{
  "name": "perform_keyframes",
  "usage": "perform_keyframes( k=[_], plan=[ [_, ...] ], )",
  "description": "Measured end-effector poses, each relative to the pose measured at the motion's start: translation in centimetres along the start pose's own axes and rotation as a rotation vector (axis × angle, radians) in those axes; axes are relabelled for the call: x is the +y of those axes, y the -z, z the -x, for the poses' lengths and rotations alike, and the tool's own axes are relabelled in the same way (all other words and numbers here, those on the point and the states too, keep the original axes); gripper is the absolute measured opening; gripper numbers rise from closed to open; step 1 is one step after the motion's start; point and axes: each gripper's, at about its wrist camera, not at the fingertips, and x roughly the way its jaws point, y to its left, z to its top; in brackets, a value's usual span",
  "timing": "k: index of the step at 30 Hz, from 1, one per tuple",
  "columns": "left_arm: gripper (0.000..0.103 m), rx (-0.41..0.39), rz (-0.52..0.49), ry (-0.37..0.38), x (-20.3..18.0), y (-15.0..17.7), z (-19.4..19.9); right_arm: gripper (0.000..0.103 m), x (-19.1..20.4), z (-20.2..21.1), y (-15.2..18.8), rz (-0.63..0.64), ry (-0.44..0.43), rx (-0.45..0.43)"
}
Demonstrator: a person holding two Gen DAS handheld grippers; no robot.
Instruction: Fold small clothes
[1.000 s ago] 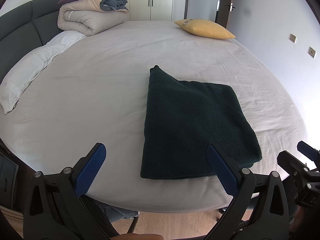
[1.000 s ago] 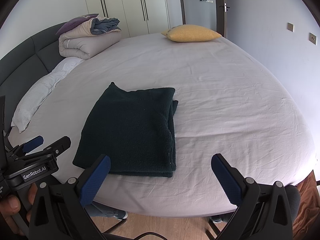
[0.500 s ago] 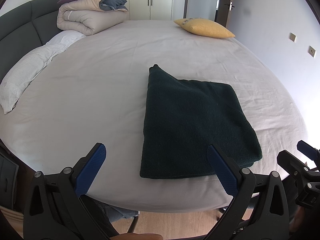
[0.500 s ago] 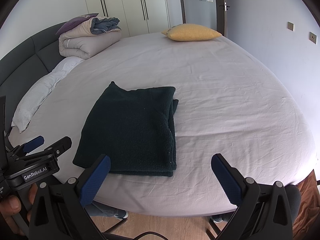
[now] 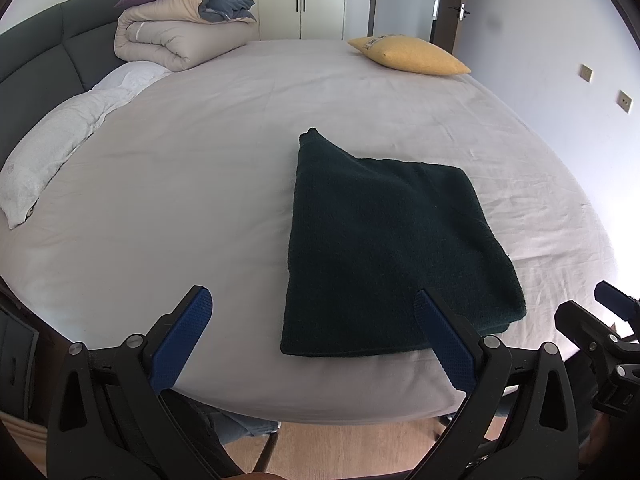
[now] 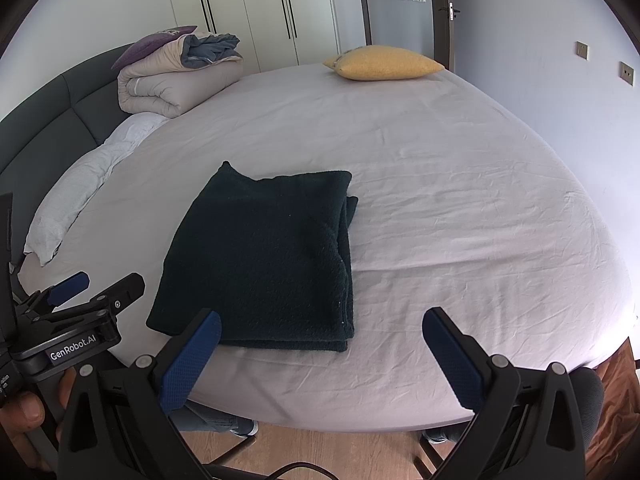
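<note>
Dark green cloth (image 5: 396,256) lies folded flat on the bed (image 5: 200,184), near the front edge. Left gripper (image 5: 312,332) fingers spread wide, holding nothing, hanging just short of the cloth's near edge. Right gripper (image 6: 322,344) same: wide, holding nothing, off the cloth's near right corner. Yellow pillow (image 6: 384,63) at far side.

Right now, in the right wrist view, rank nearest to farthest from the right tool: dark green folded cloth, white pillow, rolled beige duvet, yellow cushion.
1. Dark green folded cloth: just ahead-left of the right tool, near bed edge.
2. White pillow: left side, along the headboard.
3. Rolled beige duvet: far left, and yellow cushion: far centre-right. These two are too close to call.
</note>
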Motion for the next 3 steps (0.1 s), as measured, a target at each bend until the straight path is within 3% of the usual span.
perform_keyframes(
  k=[3],
  plan=[
    [0.103, -0.003, -0.006, -0.007, 0.23, -0.1, -0.08, 0.103, 0.08, -0.03, 0.26, -0.002, -0.001, 0.003]
  ],
)
